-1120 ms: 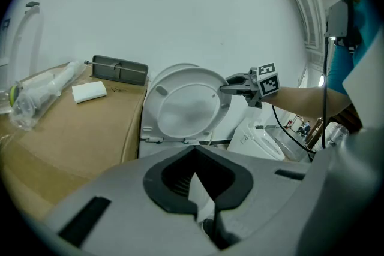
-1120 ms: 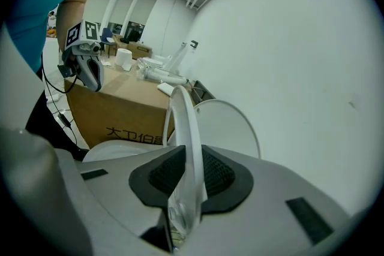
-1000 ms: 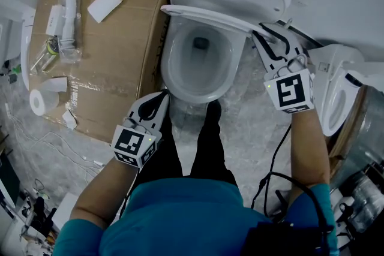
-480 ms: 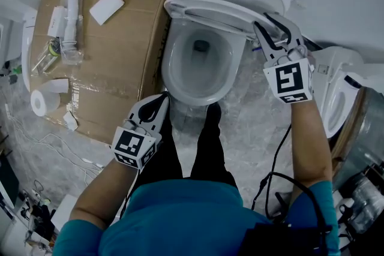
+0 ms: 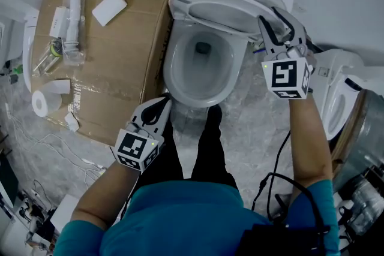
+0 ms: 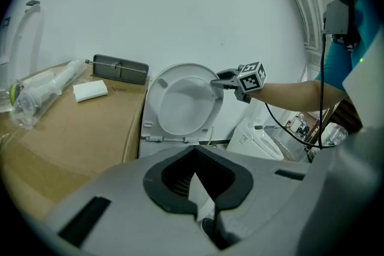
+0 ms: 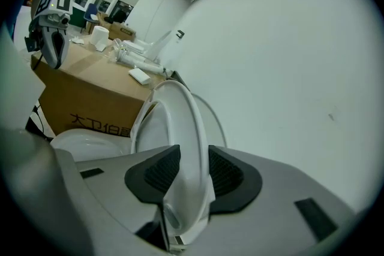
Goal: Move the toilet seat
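Straddling 1 raised toilet seat, right tool jaws just opening; 1 bowl.

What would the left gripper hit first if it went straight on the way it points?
Probably the front rim of the toilet bowl: in the head view the left gripper points at it from close by, though depth is unclear.

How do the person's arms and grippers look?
The left gripper and right gripper: white-grey shells, black-padded tongs, black-and-white marker cubes. Teal short sleeves; black cable beside the right arm. The right tongs have just been opening, toilet seat between them.
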`<action>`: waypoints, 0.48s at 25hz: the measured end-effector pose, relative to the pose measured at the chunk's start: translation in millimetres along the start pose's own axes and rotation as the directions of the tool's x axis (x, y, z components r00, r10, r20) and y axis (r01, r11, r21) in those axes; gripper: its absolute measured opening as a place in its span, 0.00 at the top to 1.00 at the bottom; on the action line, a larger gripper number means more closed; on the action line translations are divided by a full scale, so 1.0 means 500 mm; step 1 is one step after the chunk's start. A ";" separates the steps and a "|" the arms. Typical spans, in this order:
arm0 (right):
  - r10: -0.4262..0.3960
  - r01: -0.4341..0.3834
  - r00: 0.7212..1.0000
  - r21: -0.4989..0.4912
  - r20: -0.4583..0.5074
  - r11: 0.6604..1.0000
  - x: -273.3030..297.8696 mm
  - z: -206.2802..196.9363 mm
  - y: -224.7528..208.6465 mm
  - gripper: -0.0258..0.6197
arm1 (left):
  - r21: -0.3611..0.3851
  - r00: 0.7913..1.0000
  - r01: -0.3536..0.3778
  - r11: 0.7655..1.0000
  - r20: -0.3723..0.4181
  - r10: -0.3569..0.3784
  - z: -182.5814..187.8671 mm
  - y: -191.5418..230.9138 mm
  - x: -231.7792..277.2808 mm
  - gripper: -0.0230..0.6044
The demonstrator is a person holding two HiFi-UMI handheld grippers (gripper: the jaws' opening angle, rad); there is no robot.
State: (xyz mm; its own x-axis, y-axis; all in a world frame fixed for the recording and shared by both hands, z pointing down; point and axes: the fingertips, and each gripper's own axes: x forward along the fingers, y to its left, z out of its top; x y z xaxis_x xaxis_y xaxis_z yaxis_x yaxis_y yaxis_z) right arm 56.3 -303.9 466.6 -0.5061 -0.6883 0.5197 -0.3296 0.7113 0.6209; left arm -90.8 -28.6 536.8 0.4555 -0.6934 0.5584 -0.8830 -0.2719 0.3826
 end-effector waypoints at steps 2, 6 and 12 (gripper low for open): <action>-0.016 0.016 1.000 0.003 -0.003 1.000 0.006 -0.001 -0.006 0.75 | -0.002 1.000 0.001 1.000 0.001 -0.001 -0.001 0.000 0.001 0.96; -0.050 0.050 0.999 -0.005 -0.017 0.999 0.015 -0.004 -0.018 0.74 | -0.008 1.000 -0.004 1.000 0.003 0.004 0.000 0.006 0.000 0.96; -0.130 0.130 0.991 0.000 -0.031 0.992 0.030 -0.008 -0.044 0.70 | -0.016 1.000 -0.011 1.000 0.003 0.011 0.000 0.014 0.000 0.96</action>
State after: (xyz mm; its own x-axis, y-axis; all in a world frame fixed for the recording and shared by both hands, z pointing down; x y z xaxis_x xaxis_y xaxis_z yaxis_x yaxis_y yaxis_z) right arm 59.1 -330.4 463.2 -0.4340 -0.7789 0.4527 -0.3929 0.6158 0.6829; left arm -97.0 -30.8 539.4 0.4458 -0.6983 0.5601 -0.8858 -0.2539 0.3885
